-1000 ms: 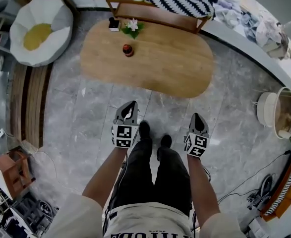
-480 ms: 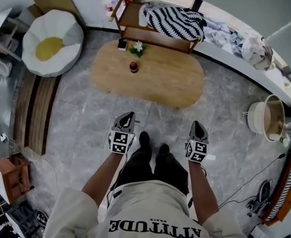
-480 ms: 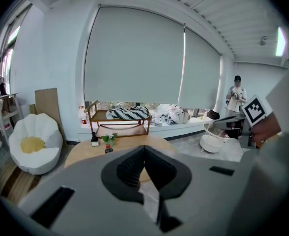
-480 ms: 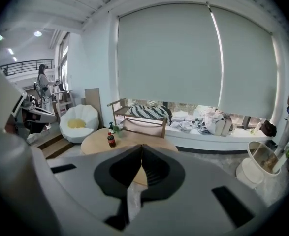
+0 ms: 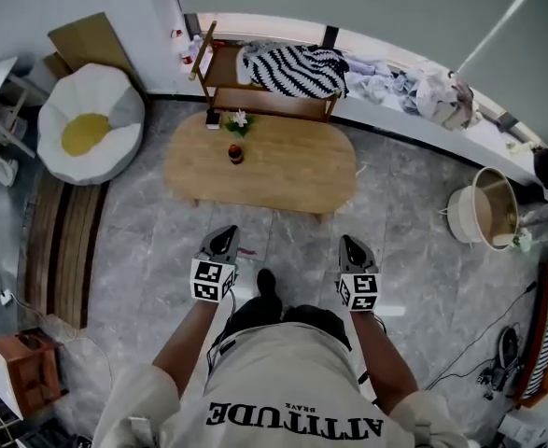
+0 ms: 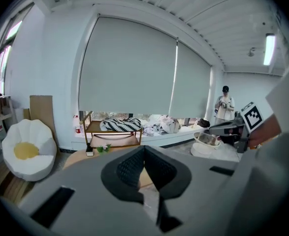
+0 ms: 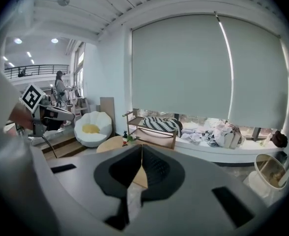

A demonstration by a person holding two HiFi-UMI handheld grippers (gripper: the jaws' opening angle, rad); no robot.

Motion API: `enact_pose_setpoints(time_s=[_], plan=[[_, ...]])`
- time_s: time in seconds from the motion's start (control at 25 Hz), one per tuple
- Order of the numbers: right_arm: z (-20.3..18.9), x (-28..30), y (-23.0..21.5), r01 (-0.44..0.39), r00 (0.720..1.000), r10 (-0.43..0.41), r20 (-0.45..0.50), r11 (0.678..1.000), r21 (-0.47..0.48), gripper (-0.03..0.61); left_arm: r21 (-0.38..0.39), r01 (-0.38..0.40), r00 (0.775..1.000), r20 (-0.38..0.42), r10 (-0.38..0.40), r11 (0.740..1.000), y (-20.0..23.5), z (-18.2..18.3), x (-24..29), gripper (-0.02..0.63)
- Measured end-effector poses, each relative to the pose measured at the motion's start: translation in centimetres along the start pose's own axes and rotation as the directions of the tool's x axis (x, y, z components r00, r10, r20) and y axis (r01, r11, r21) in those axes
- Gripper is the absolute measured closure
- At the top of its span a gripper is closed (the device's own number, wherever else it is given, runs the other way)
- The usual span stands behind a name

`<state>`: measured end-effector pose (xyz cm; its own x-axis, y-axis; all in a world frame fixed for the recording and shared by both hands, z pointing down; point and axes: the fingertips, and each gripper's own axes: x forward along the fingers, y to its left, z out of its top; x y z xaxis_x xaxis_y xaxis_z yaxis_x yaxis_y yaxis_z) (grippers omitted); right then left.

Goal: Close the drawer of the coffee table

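Head view: coffee table (image 5: 283, 171) ahead of me, long axis crosswise, drawer not visible. Left gripper (image 5: 223, 236), right gripper (image 5: 351, 243) equally near, both clear of it.
Left gripper view: jaws together, empty.
Right gripper view: same, table ahead-left.

The person's shirt (image 5: 297, 409) carried "ATTITUDE" in large dark capitals, upside down at 6 o'clock in the head view. A smaller word just above it was too small to read. The cubes (image 5: 212, 280) on the left tongs (image 5: 221, 239) and right tongs (image 5: 351, 244) bore square black-and-white code markers.
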<state>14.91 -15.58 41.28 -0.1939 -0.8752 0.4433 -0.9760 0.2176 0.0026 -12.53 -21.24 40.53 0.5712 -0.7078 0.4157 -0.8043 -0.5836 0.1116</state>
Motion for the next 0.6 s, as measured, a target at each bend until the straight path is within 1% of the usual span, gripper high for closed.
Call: enact_pose_setpoints(time_s=[0.2,0.32,0.48,0.6], plan=[[1.5,-4.0,0.2,-0.011,0.998,0.013,0.059,0.999,-0.035,0.558,0.009,-0.019,0.999,0.034,0.018,1.0,-1.3,0.9,-3.0,0.594],[1.9,-6.2,-0.3,-0.011,0.996,0.013,0.083,0.999,-0.034,0.558,0.021,-0.022,0.998,0.051,0.021,1.0,-2.5,1.2,-4.6,0.594],[1.5,-9.7,-0.7,-0.005,0.993,0.009,0.114,0.999,-0.033,0.558,0.017,0.008,0.997,0.08,-0.009,1.0,-5.2,1.6,-7.1,0.594],[1.0,-12.3,-1.1,0.001,0.992,0.006,0.128,0.999,-0.055,0.558,0.035,0.031,0.995,0.09,-0.034,0.999,-7.4,1.6,-8.7,0.594]])
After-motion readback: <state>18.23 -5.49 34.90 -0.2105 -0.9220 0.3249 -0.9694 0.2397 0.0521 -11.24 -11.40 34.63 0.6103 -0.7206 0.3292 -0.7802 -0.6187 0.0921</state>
